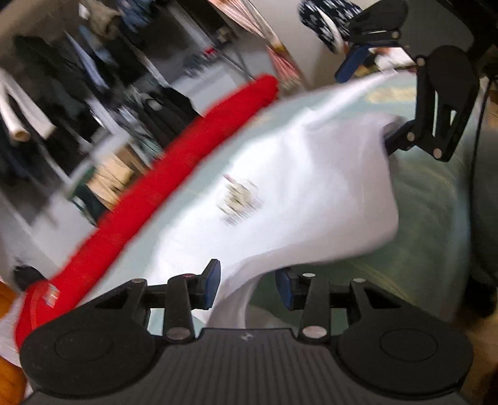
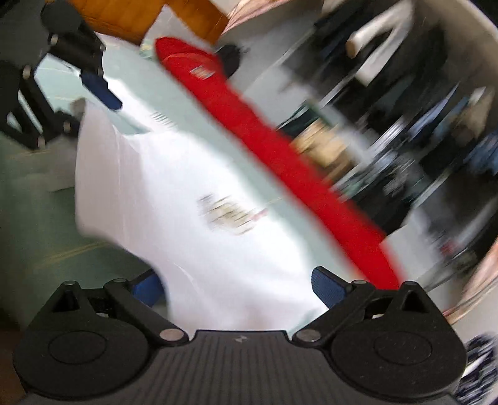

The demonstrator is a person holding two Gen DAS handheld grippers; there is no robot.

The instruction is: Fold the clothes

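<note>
A white T-shirt point(image 1: 280, 187) with a small chest print lies partly lifted over a pale green table point(image 1: 435, 202); the views are motion-blurred. My left gripper point(image 1: 248, 288) is open, and a fold of the shirt's near edge hangs between its blue pads. My right gripper point(image 1: 373, 102) is open at the shirt's far corner, with the cloth edge running between its fingers. In the right wrist view the right gripper point(image 2: 236, 286) stands wide open over the T-shirt point(image 2: 174, 193), and the left gripper point(image 2: 88, 107) is at the opposite corner.
A long red garment point(image 1: 174, 174) point(image 2: 280, 149) lies along the table's edge beside the shirt. Beyond it hang dark clothes on a rack point(image 1: 62, 78). A navy patterned cloth point(image 1: 326, 21) is at the upper right. An orange-brown wooden surface point(image 2: 140, 15) borders the table point(image 2: 31, 193).
</note>
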